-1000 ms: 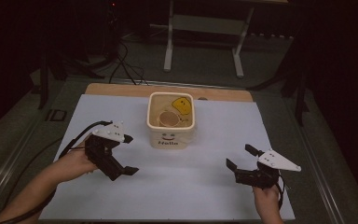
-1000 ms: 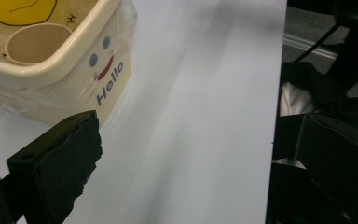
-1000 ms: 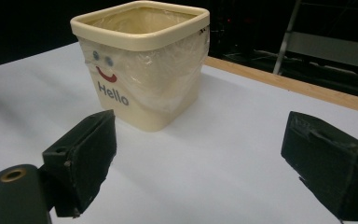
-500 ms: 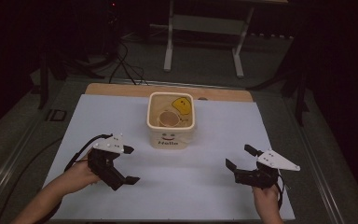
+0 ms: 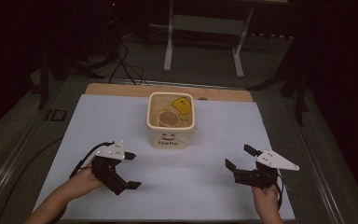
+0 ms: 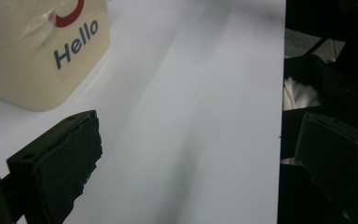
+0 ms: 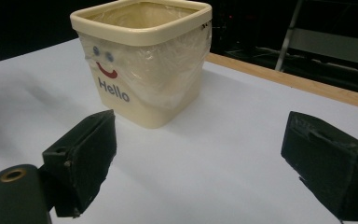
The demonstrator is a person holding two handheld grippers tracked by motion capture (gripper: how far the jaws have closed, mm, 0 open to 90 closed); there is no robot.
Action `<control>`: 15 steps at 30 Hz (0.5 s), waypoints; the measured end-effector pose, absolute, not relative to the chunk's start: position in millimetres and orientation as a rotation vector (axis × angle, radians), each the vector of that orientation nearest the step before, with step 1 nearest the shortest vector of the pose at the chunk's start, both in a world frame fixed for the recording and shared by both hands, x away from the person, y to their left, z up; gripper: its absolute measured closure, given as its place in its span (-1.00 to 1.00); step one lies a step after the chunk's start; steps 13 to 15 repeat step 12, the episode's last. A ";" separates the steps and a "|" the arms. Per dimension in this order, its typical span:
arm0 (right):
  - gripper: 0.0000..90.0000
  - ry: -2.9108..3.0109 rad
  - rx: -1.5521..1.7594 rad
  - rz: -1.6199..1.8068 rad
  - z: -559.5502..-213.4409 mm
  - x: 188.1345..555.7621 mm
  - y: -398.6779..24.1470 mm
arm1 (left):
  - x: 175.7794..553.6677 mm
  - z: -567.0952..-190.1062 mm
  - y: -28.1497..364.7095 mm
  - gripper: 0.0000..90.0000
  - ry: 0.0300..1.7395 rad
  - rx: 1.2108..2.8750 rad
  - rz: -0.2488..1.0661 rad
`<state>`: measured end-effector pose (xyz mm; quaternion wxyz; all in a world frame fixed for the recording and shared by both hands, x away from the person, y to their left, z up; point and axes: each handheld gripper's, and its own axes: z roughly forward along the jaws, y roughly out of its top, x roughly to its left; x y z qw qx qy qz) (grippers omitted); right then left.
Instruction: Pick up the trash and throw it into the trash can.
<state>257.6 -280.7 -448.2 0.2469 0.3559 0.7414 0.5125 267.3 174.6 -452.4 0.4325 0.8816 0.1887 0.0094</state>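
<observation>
1. The left gripper (image 5: 128, 171) sits near the tub's front-left corner, jaws spread, holding nothing.
2. The cream tub (image 5: 171, 122) stands upright mid-table, mouth upward, "Hello" face toward the person.
3. The right gripper (image 5: 237, 157) sits front-right of the tub, jaws spread, holding nothing.

Cream bin (image 5: 171, 135) mid-table; both claws (image 5: 131, 170) (image 5: 240, 157) agape, apparently empty.

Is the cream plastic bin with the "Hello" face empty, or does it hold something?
Not empty. The cream plastic bin stands upright, and inside lie a small brown cup and a yellow piece.
</observation>
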 end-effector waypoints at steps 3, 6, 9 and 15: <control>-0.77 2.023 0.970 1.396 -448.4 257.5 -281.3 | 267.6 -457.7 175.4 -0.97 0.480 2.186 0.010; -0.77 2.024 0.974 1.397 -448.7 257.3 -282.1 | 268.0 -461.9 176.8 -0.97 0.486 2.182 0.003; -0.77 2.028 0.974 1.396 -449.3 257.6 -281.8 | 268.8 -466.2 177.6 -0.97 0.497 2.179 -0.009; -0.77 2.037 0.976 1.391 -450.0 257.8 -280.9 | 269.4 -469.4 177.4 -0.97 0.497 2.183 -0.016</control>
